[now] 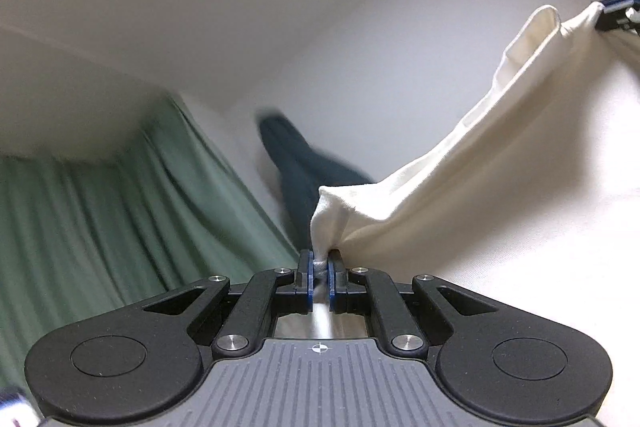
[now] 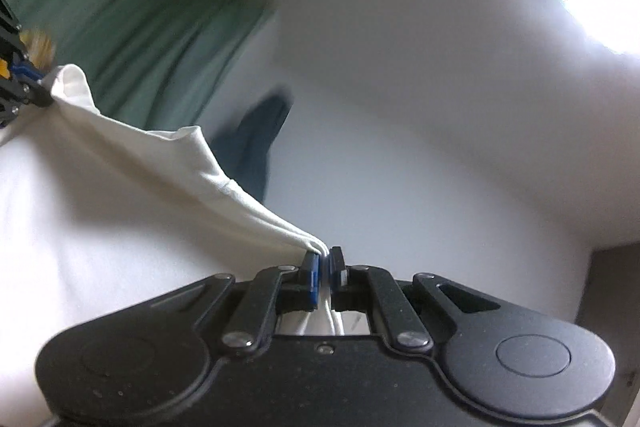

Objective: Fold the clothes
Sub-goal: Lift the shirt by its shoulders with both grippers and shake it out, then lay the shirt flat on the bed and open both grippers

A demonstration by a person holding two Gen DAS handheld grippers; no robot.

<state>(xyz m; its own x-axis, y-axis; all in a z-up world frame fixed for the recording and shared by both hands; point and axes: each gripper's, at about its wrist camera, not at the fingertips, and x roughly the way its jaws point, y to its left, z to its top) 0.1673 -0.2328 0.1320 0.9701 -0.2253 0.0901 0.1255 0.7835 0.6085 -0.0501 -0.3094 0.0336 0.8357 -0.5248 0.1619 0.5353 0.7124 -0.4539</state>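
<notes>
Item: cream-white soft cotton garment, stretched above the white bed surface, dark teal cloth beyond. Left gripper and right gripper each clamp one corner. Handling: keep even tension, lower level.

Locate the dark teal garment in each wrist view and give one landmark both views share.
Left wrist view: the dark teal garment lies centre, just above the left gripper, partly behind the white cloth.
Right wrist view: it lies left of centre, behind the cloth's upper edge.
Shared landmark: the green curtain.
</notes>
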